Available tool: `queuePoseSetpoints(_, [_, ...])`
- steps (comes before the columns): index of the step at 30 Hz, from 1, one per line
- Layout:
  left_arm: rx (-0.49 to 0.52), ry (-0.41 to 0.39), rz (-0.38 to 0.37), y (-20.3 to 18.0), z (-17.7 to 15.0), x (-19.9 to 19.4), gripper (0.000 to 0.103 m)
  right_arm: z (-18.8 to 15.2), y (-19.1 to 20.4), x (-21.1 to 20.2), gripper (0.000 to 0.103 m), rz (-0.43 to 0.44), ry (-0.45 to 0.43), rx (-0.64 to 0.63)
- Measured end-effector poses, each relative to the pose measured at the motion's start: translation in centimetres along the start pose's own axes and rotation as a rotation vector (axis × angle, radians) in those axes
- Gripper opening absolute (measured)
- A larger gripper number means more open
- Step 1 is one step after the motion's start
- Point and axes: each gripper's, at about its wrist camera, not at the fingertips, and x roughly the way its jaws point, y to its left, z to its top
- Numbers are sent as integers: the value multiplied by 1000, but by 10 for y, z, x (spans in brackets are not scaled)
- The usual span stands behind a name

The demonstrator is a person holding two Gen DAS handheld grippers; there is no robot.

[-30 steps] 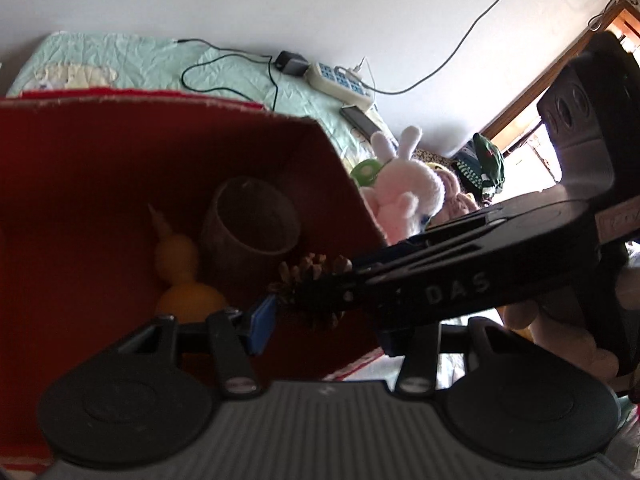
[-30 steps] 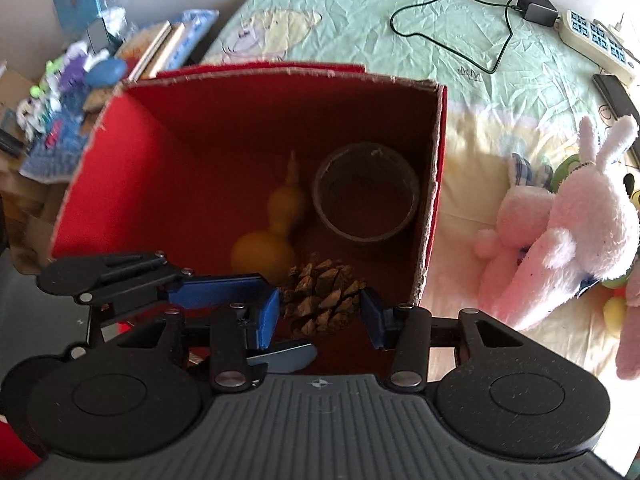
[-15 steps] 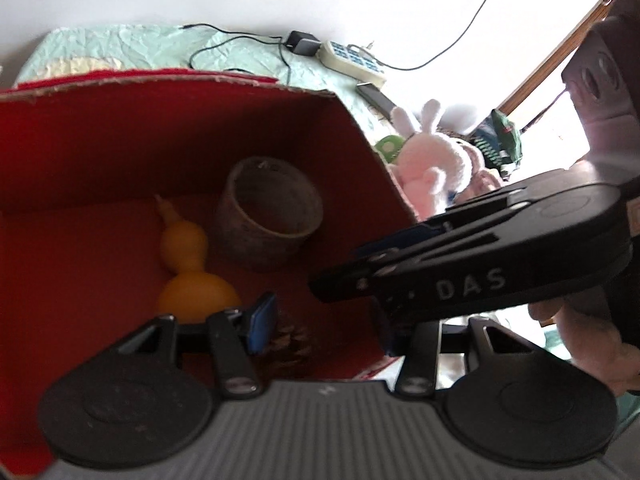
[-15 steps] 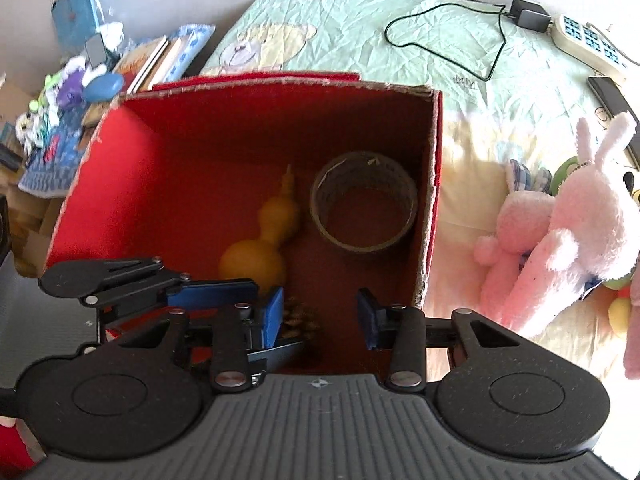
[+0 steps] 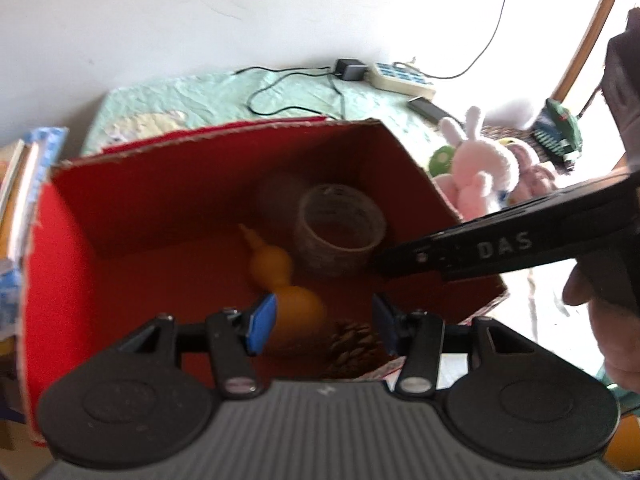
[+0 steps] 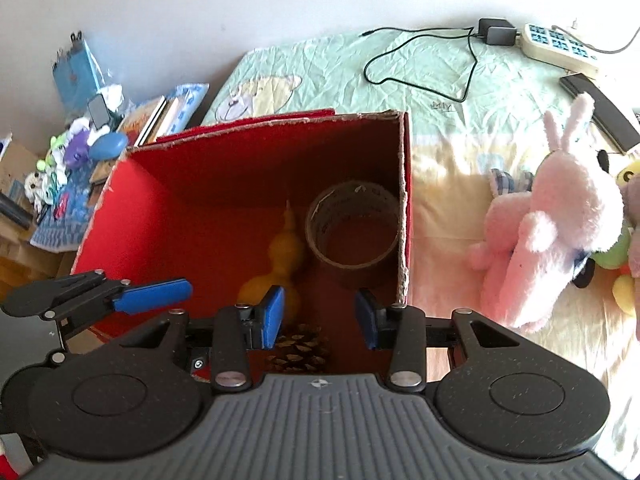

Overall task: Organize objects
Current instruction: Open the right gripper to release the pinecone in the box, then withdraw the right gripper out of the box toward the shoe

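A red cardboard box (image 6: 168,184) stands on the bed and also shows in the left wrist view (image 5: 168,184). Inside it lie a yellow gourd (image 6: 280,256), a roll of brown tape (image 6: 352,228) and a pine cone (image 6: 298,354); the left wrist view shows the gourd (image 5: 280,276), the tape (image 5: 336,236) and the cone (image 5: 352,346) too. My right gripper (image 6: 320,318) is open and empty above the cone. My left gripper (image 5: 320,322) is open and empty over the box's near edge.
A pink plush rabbit (image 6: 560,216) and other soft toys lie right of the box. A power strip (image 6: 560,46), a charger cable (image 6: 420,60) and a dark phone (image 6: 600,112) lie at the back of the bed. Books and clutter (image 6: 100,128) are on the left.
My right gripper opened and let the pine cone drop into the box, then pulled up and back. My left gripper also drew back from the box.
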Motion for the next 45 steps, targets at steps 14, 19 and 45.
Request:
queuePoseSetpoints(14, [39,78,292,-24,-1,-6,61,-23,-14,-23,43,25,-137,49])
queuePoseSetpoints(19, [20,88,366,-28,-1,-12,63,-32,-10,-31,49,32,-181,17])
queuePoseSetpoints(45, [-104,61,575,-53,-21,-53,67,-59,-18,-69,63,144,-268,-12])
